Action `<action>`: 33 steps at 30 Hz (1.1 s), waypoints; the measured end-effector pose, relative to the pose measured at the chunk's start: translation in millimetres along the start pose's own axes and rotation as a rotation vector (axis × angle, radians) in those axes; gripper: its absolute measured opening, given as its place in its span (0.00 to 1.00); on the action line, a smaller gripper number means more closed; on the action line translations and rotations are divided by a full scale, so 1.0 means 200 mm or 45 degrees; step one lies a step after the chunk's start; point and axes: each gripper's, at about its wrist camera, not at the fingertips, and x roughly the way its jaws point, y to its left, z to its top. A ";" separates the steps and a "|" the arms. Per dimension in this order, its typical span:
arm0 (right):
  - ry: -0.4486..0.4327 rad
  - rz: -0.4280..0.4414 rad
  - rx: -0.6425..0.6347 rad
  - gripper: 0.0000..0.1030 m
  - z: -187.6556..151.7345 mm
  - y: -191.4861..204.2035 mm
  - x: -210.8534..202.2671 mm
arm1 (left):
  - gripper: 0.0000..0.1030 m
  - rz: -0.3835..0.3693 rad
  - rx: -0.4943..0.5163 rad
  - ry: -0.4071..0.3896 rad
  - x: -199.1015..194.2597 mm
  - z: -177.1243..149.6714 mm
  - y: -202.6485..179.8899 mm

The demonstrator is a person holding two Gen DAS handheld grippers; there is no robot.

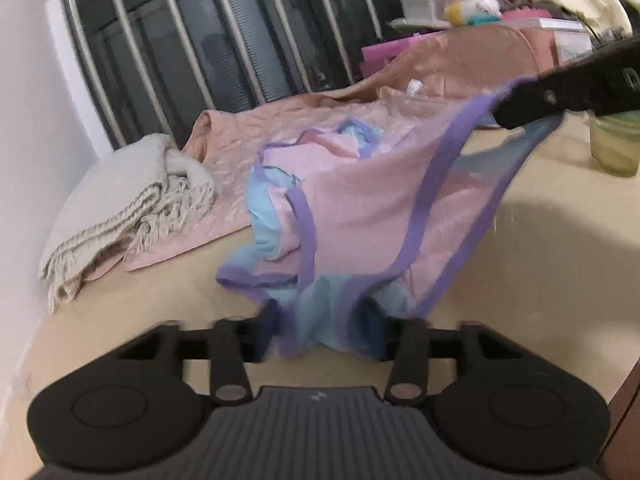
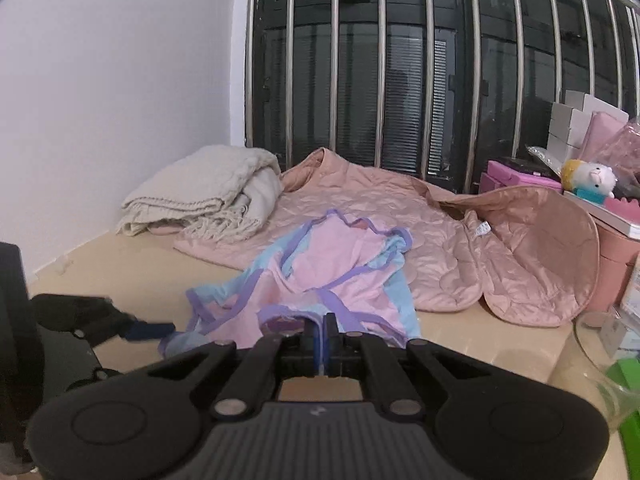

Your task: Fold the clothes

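At six o'clock my left gripper [image 1: 324,324] clamps the pink garment [image 1: 360,208] hem loosely; my right gripper [image 2: 323,334], fully closed, pinches another edge over the table [image 2: 120,264]. Thin fabric could slip free; beyond, at one o'clock, it may snag the quilted jacket [image 2: 400,216].

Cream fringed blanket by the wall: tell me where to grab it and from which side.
Grip the cream blanket at its fringed end, coming from the open table side, probably. The wall blocks its far side, and the fringe is loose and faces outward beside the pink quilted jacket.
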 end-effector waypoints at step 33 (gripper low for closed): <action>-0.438 -0.034 -0.127 0.02 0.27 0.01 -0.74 | 0.02 0.116 -0.450 -0.649 -0.95 0.42 0.36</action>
